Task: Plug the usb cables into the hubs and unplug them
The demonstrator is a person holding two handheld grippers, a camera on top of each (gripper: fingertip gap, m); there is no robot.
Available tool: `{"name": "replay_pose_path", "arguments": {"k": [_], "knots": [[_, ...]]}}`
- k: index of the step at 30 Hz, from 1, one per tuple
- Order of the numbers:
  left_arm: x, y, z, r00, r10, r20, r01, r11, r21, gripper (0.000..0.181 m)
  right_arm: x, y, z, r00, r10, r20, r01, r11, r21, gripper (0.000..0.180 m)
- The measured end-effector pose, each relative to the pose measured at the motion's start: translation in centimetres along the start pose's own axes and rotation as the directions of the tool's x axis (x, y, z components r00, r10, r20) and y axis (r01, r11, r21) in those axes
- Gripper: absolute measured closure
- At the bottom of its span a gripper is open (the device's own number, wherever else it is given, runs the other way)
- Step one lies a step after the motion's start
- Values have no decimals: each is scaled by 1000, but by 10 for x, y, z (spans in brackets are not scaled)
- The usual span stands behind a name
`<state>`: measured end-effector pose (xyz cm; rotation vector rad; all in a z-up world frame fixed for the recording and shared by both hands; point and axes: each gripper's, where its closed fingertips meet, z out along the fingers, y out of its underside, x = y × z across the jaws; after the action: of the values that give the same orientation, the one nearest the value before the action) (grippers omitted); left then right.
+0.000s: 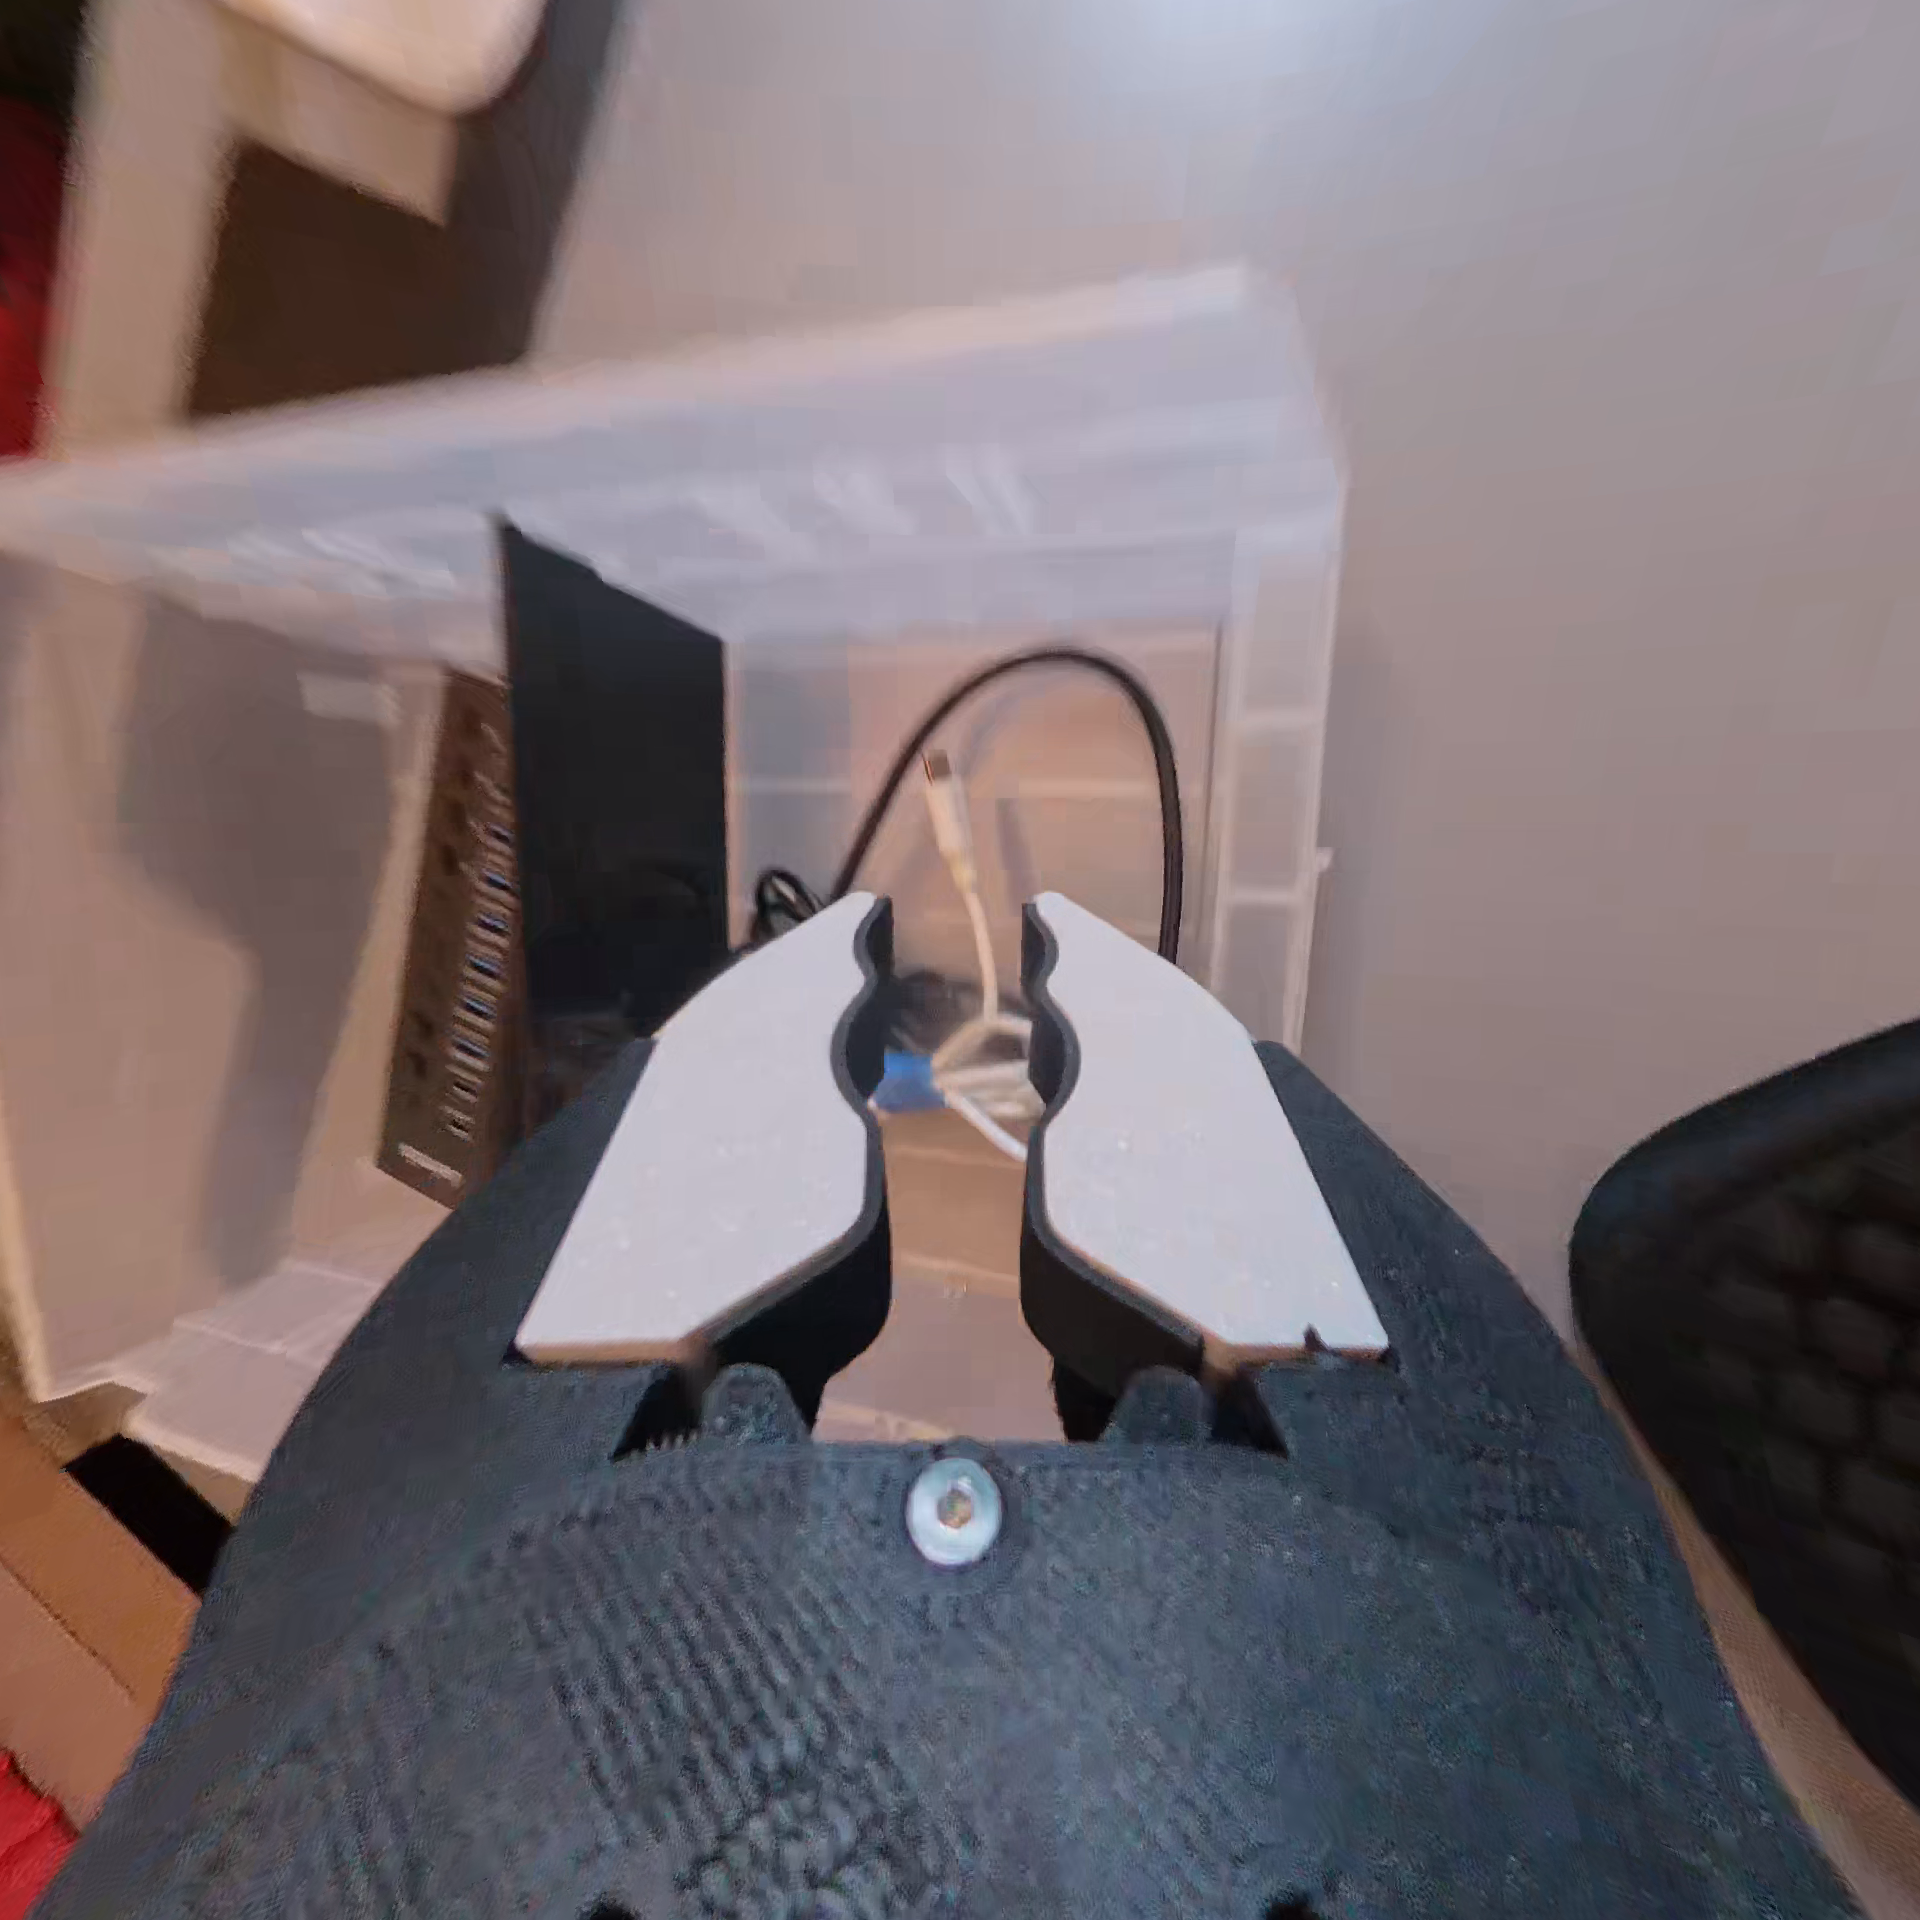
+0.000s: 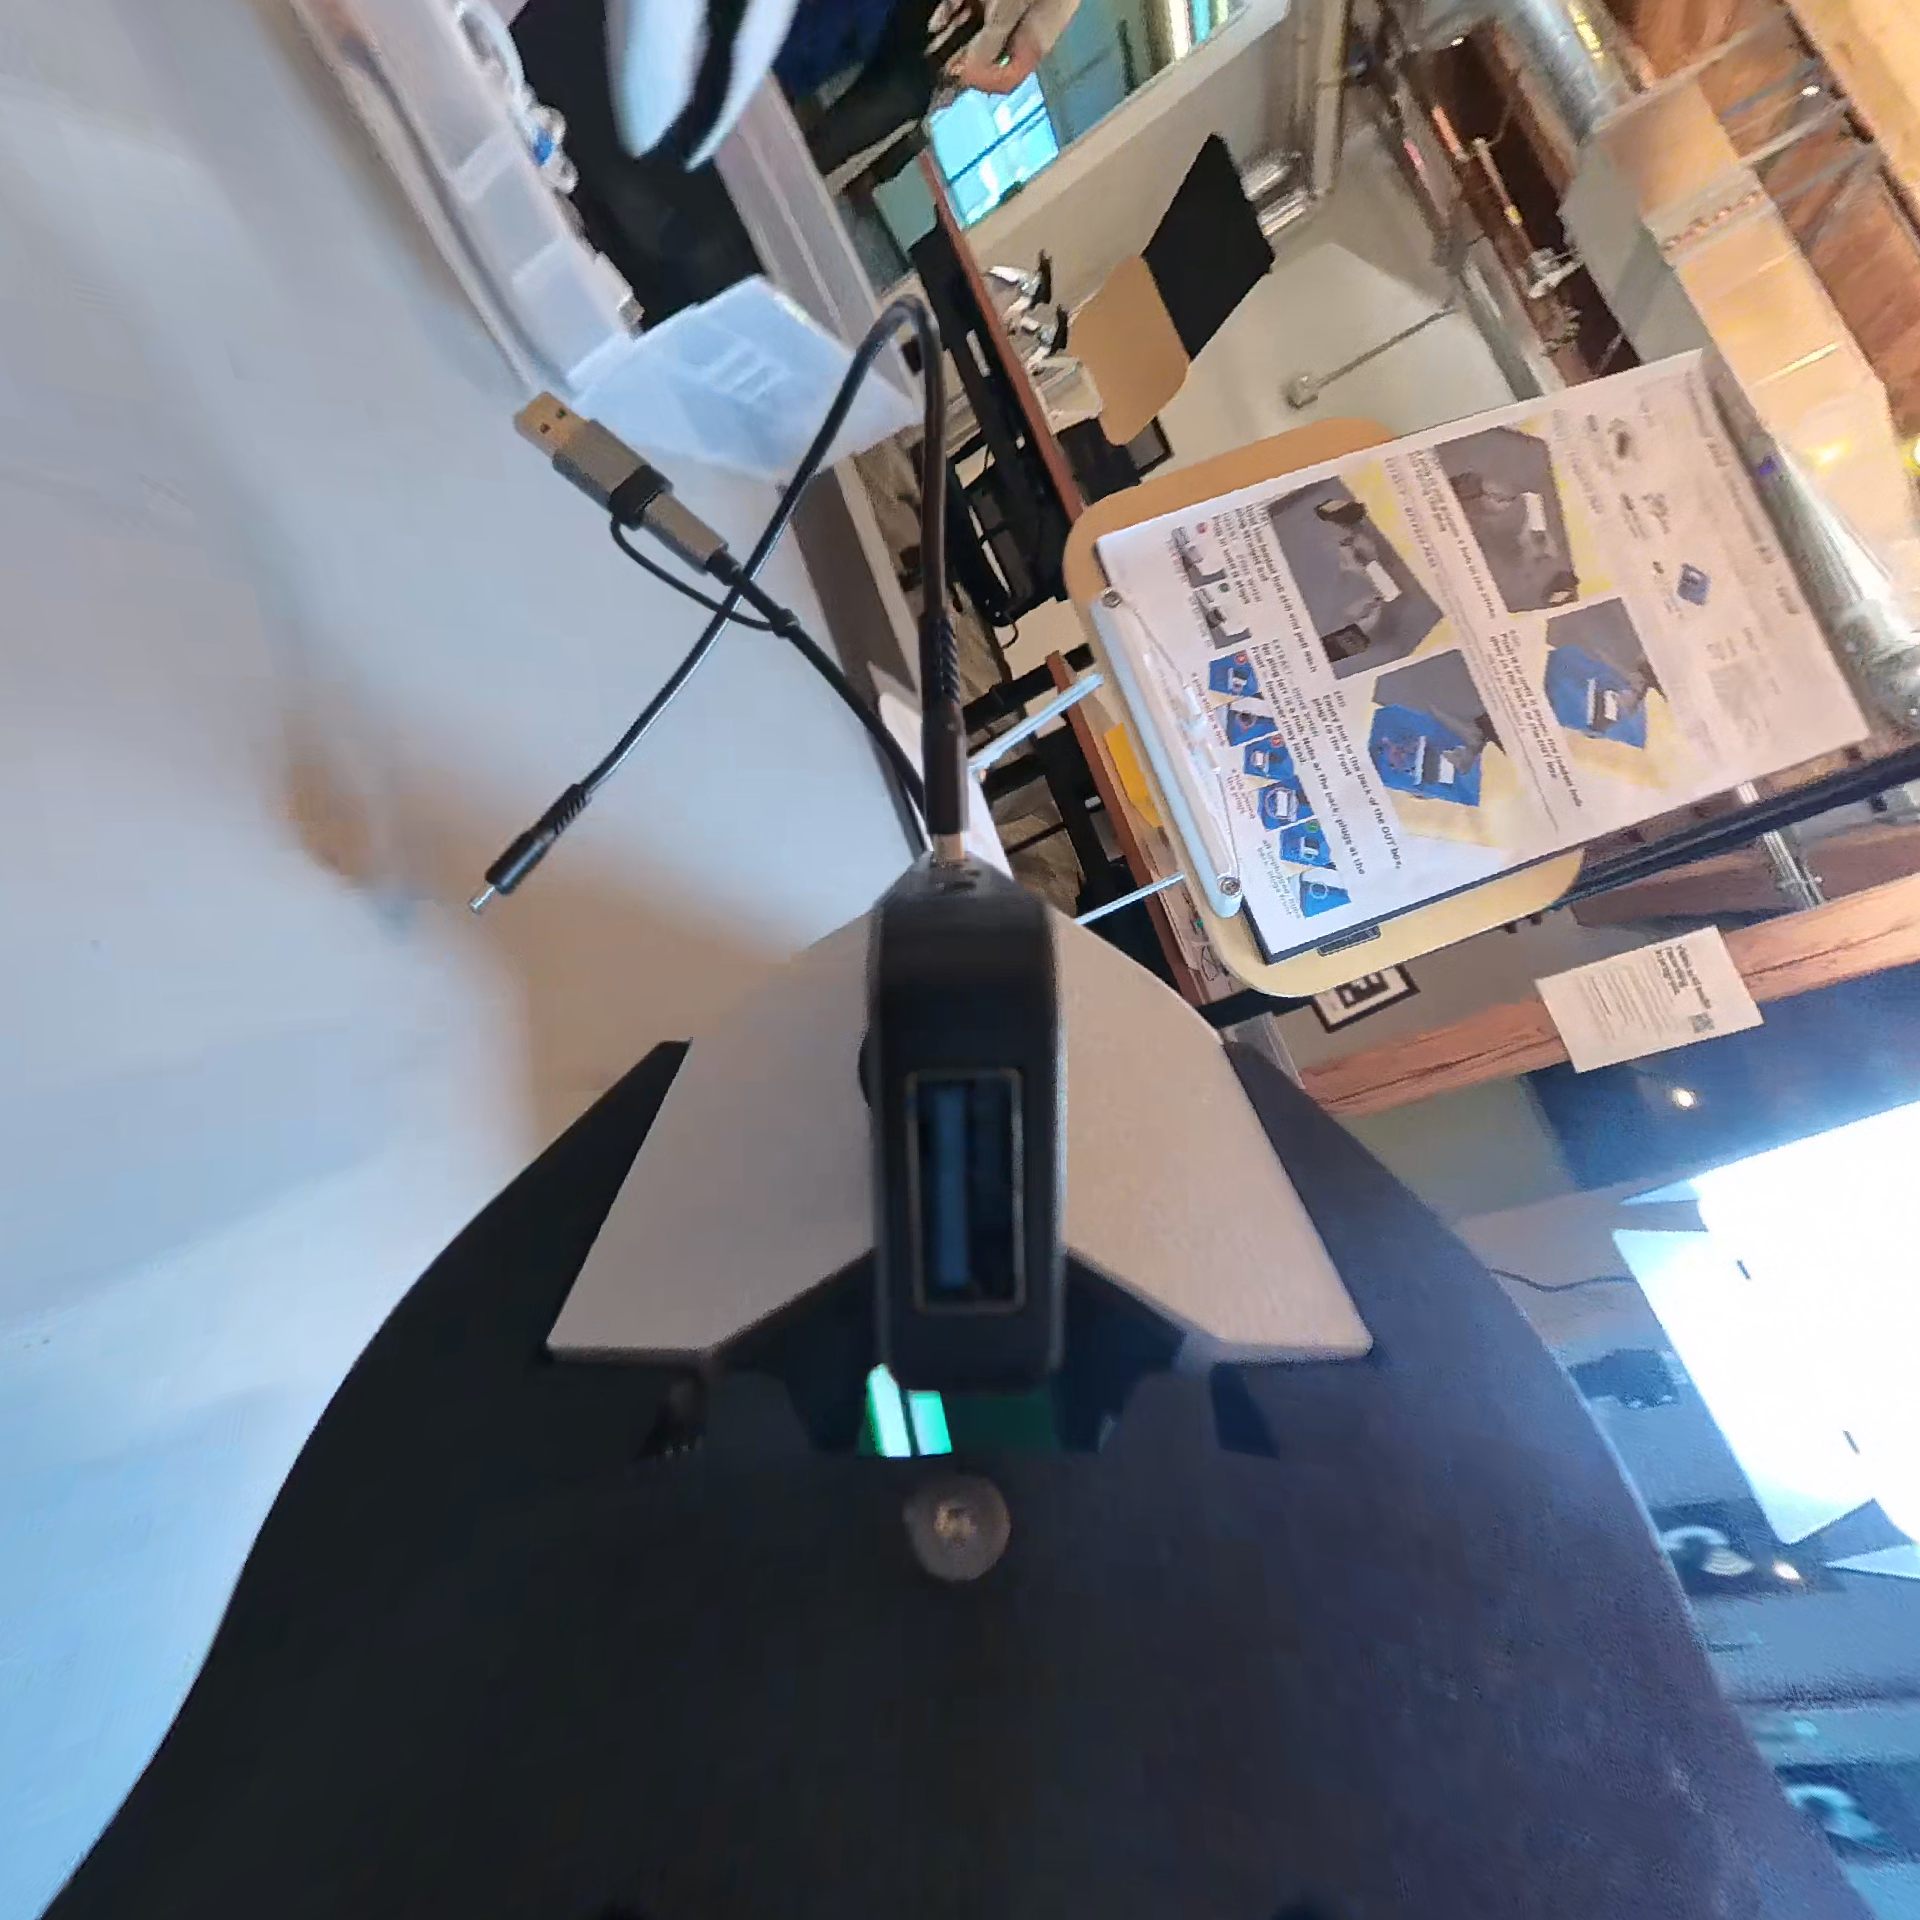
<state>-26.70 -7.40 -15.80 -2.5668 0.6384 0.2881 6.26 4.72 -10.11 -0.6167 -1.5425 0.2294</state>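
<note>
My left gripper (image 1: 956, 920) is open and empty, pointing into a clear plastic bin (image 1: 1262, 831). Inside the bin a white USB cable (image 1: 951, 821) stands up with its plug at the top, a black cable (image 1: 1153, 748) loops behind it, and a tall multi-port hub (image 1: 462, 935) stands at the left. My right gripper (image 2: 966, 935) is shut on a small black USB hub (image 2: 966, 1164), held in the air with a blue port facing the camera. The hub's black cable (image 2: 940, 582) hangs forward, ending in a USB plug with an adapter (image 2: 613, 478) and a thin barrel plug (image 2: 520, 868).
In the left wrist view a black mesh chair (image 1: 1756, 1299) is at the right, a white wall behind the bin, cardboard (image 1: 62, 1579) at lower left. In the right wrist view a white table (image 2: 260, 727) lies at the left, with a clipboard holding an illustrated sheet (image 2: 1455, 665) at the right. Some 35 cm of space lies between my two pairs of fingers.
</note>
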Motion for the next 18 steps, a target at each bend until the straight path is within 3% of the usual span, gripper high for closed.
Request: {"name": "replay_pose_path", "arguments": {"k": [4,5,6,9,12,15,18], "knots": [[7,32,32,996,-38,-82,24,986,-163,156,13,-2,-5,995,93,-24,-92,995,36,167],[6,38,36,997,-24,-71,9,978,-209,168,14,-1,-5,994,105,-24,-104,994,37,167],[5,42,38,997,-7,-71,-10,969,-246,176,15,1,-5,993,112,-24,-112,993,36,167],[6,31,24,997,0,-83,-20,970,-244,177,16,4,-7,993,118,-29,-117,993,33,167],[5,0,-17,997,20,-73,-29,992,-124,177,22,3,-10,989,142,-41,-140,989,49,167],[17,-49,-72,994,88,-71,-79,991,111,177,32,2,-14,981,188,-58,-183,980,73,167],[63,-101,-121,959,272,-79,-222,894,388,177,44,3,-18,970,227,-91,-220,972,85,167]]}}
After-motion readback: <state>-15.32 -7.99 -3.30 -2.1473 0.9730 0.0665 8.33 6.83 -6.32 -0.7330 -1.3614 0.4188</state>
